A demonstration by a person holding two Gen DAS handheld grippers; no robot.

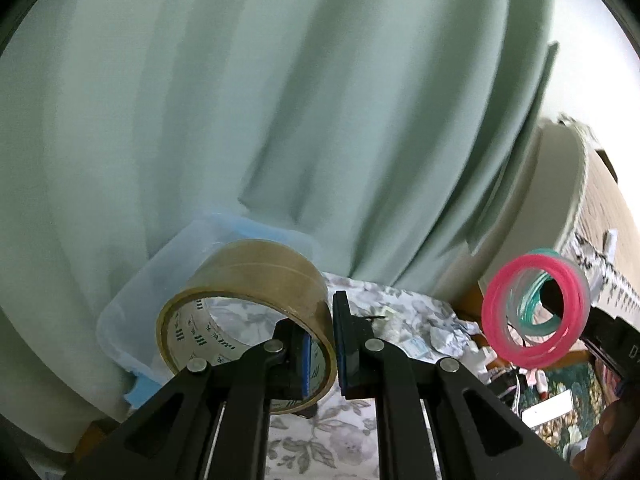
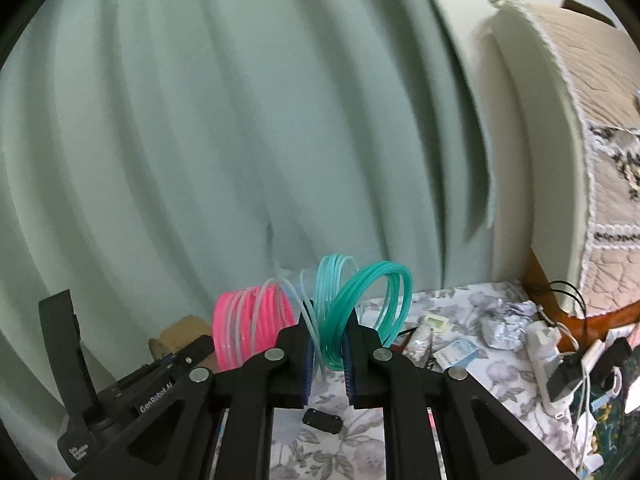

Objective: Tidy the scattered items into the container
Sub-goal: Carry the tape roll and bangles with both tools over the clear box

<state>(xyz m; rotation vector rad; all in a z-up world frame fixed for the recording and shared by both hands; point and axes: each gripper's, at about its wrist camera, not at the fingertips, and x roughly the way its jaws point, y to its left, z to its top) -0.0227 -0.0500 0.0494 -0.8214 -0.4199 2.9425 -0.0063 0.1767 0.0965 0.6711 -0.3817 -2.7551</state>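
I have both tools loaded and lifted off the table. My left gripper is clamped on the wall of the brown roll of packing tape, one finger inside the core and one outside, with the roll carried on edge. My right gripper is closed on the bundle of thin pink, teal and clear plastic rings, pinching a few teal and clear loops between its pads; the pink ones hang off to the left, only loosely caught up in the bunch.

The clear plastic tub with blue clips sits at the far left edge of the table with the grey floral cloth, against the pale green curtain, directly behind the tape roll.

I judge this to be the carry step for both items. Next, I would bring the tape over the tub's open mouth, release it, then follow with the rings. The rings may snag on the pads, so I would open wide and low.
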